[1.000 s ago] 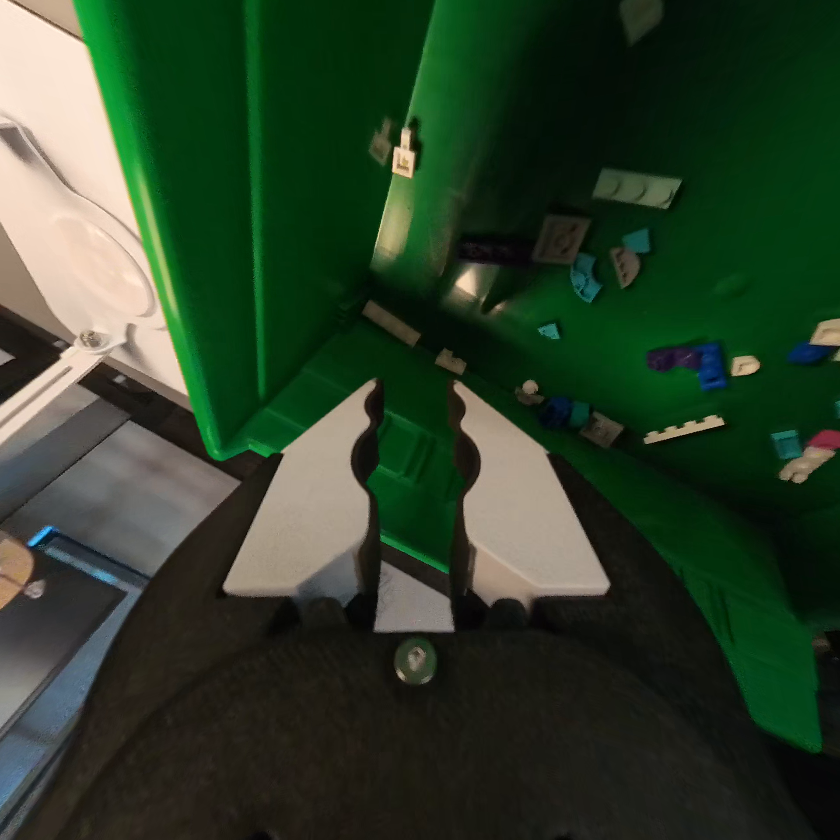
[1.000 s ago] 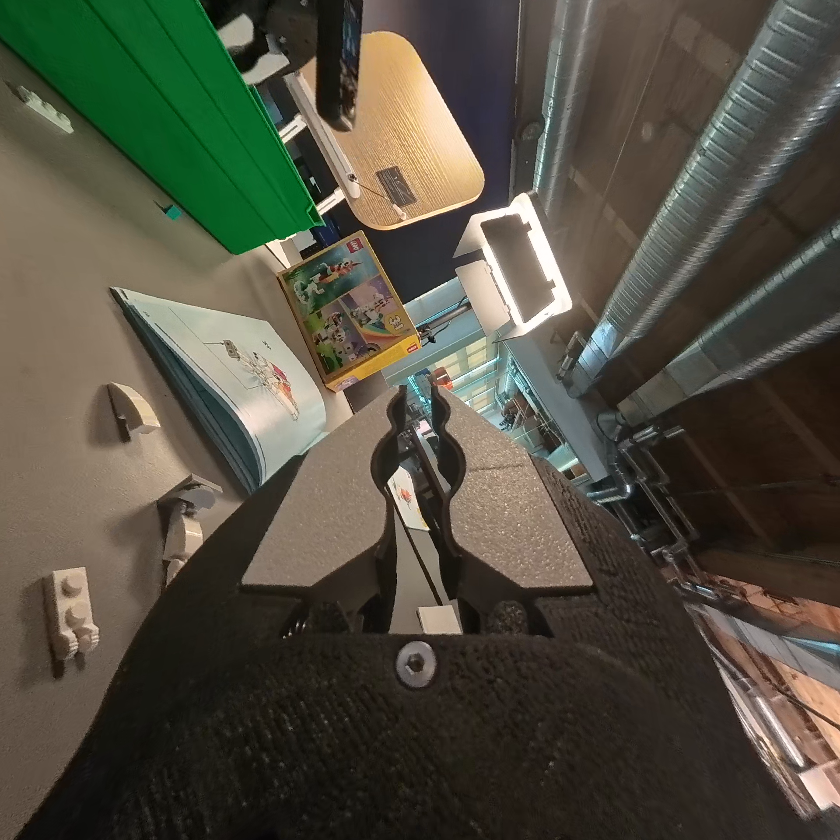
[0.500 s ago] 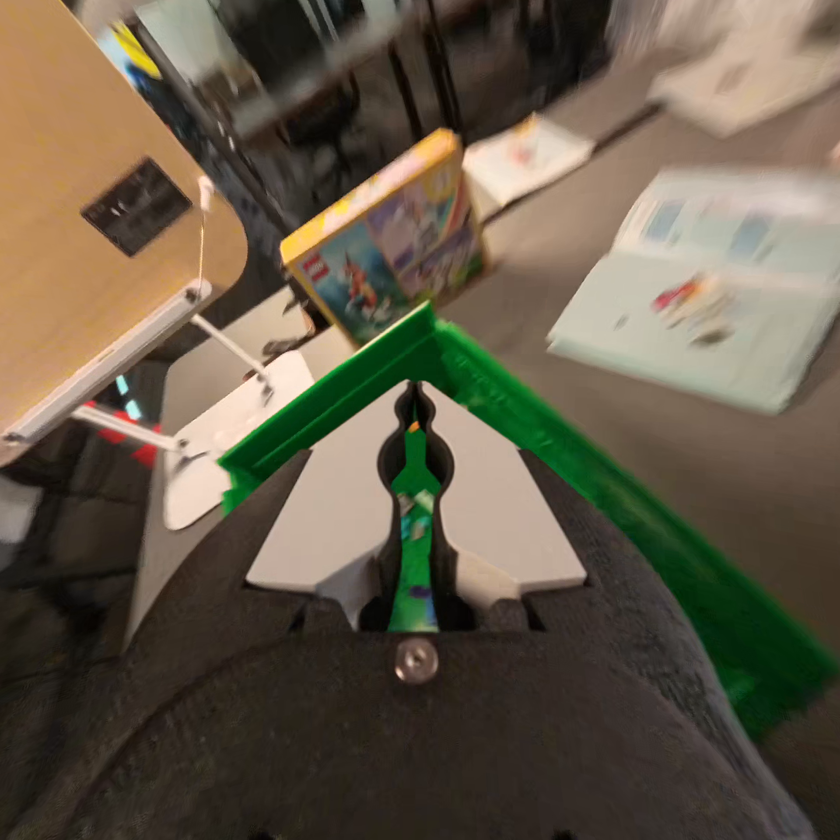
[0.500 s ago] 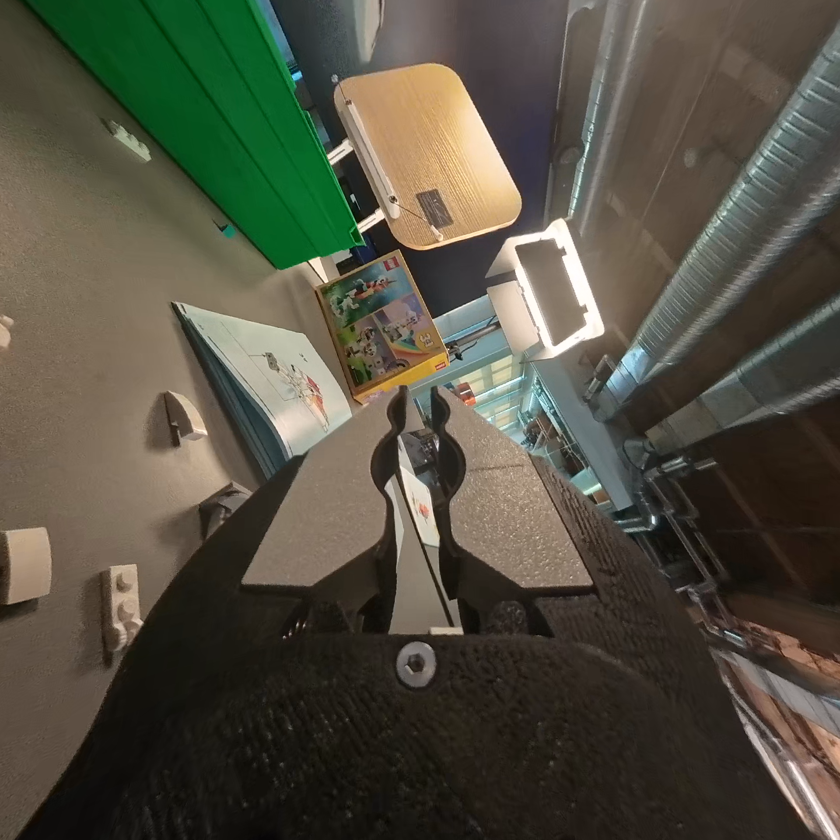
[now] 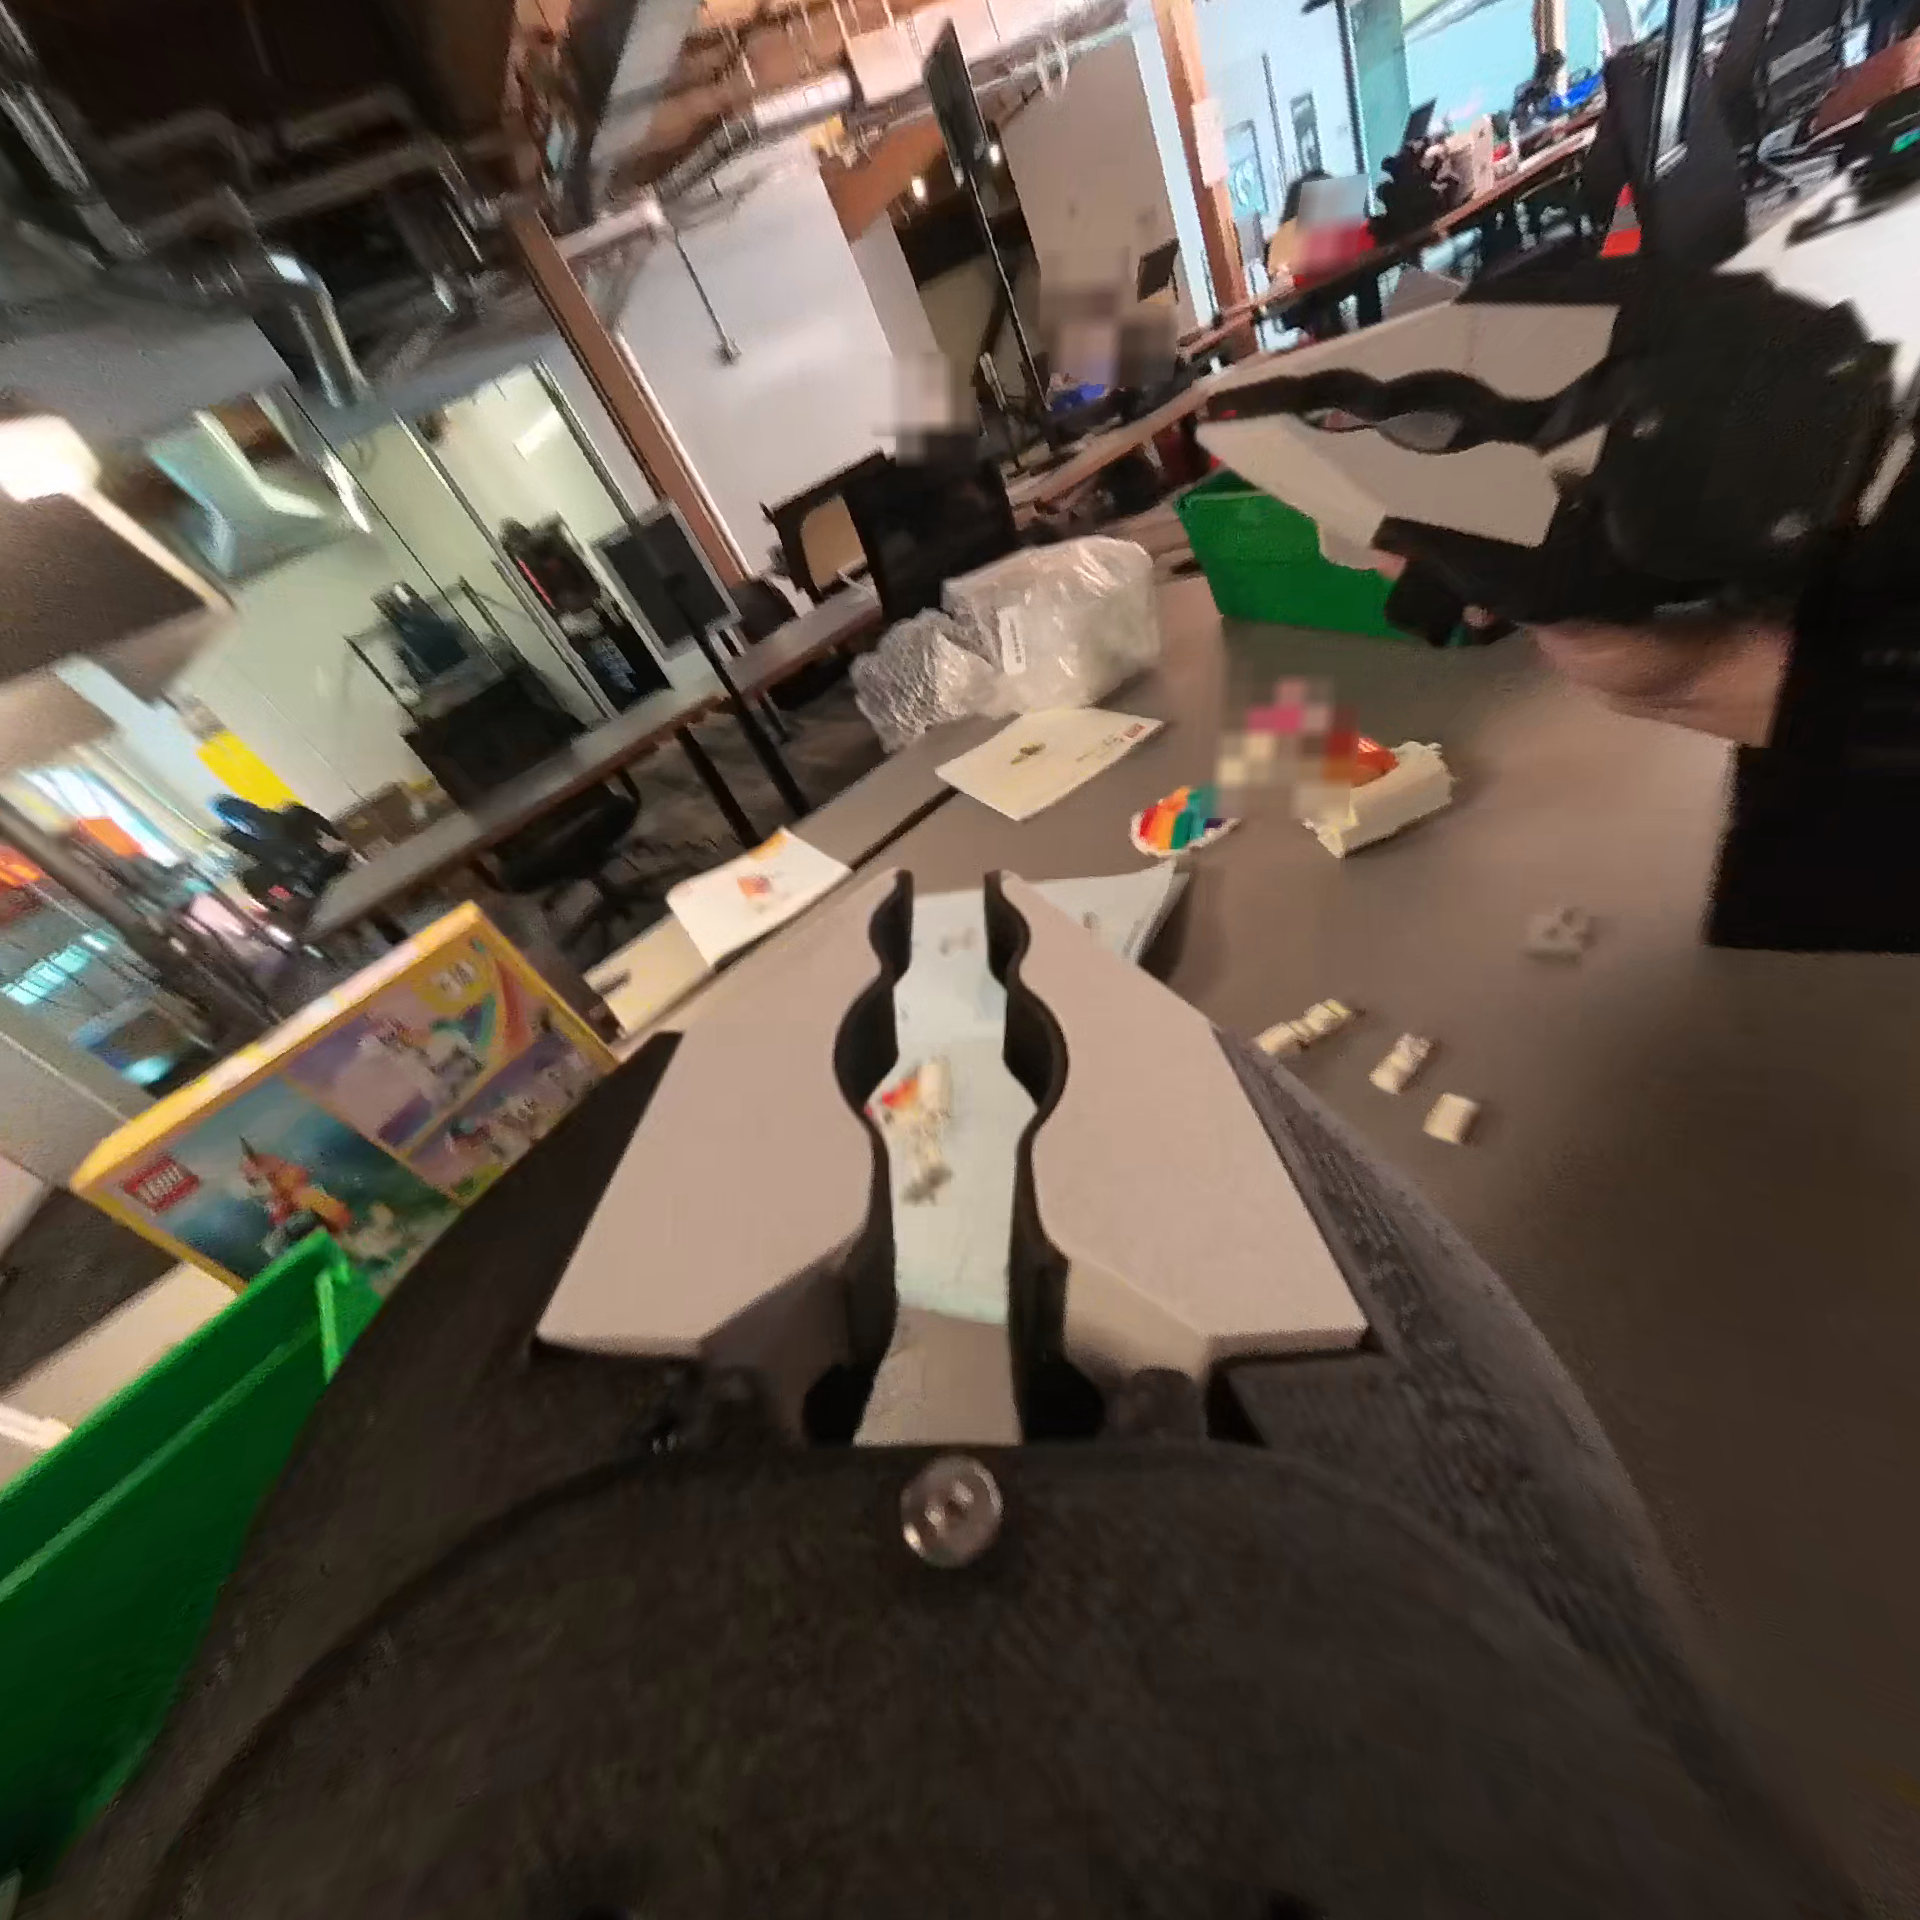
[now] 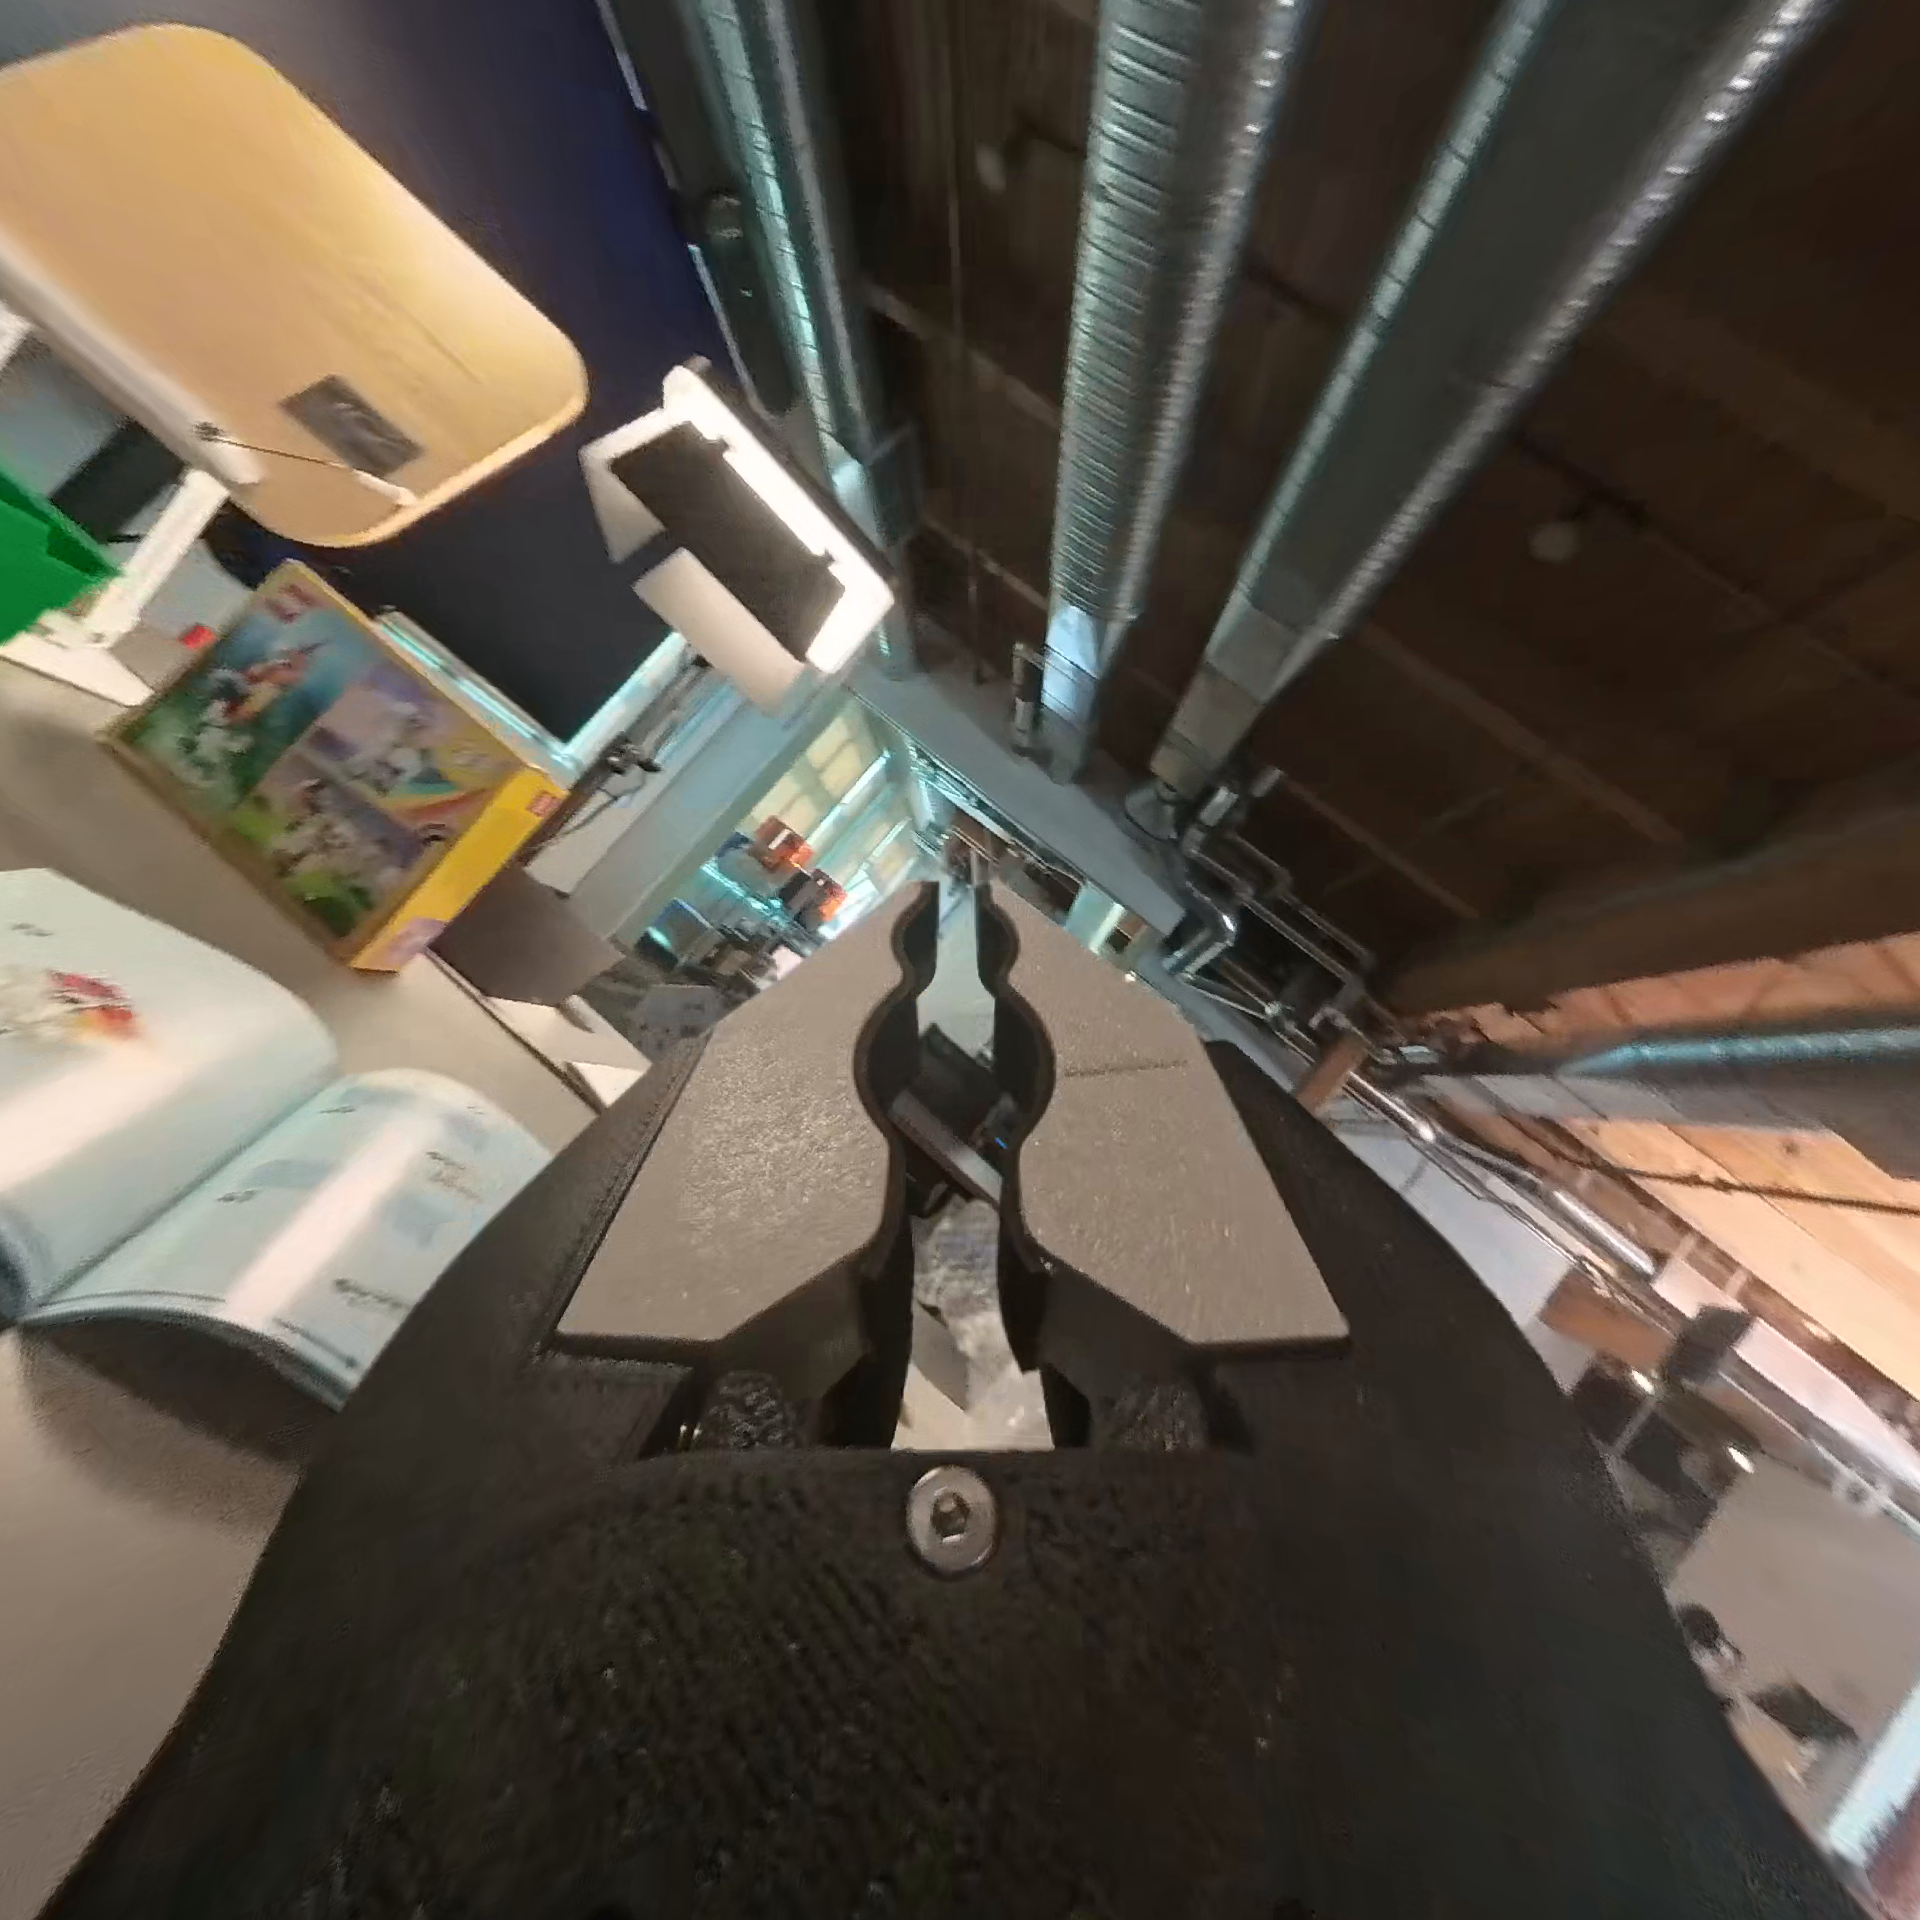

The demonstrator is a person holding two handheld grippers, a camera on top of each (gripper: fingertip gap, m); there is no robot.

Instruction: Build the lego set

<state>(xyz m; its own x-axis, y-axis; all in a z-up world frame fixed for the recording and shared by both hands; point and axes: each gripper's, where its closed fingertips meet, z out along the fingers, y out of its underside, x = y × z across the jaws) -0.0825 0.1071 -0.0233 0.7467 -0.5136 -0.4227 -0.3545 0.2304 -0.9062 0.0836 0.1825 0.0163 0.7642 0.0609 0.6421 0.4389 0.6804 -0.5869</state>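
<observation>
Left gripper [image 5: 943,906], slightly parted and empty, we're holding above the open instruction booklet [image 5: 951,1195]; white bricks [image 5: 1397,1060] are lying right.

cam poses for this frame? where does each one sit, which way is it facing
Left wrist view: sits on the left gripper, faces level across the grey table toward the open booklet; the right gripper and a hand show top right.
Right wrist view: sits on the right gripper, rolled sideways, facing up at ceiling ducts.
Both see the Lego box, booklet and green bin.
</observation>
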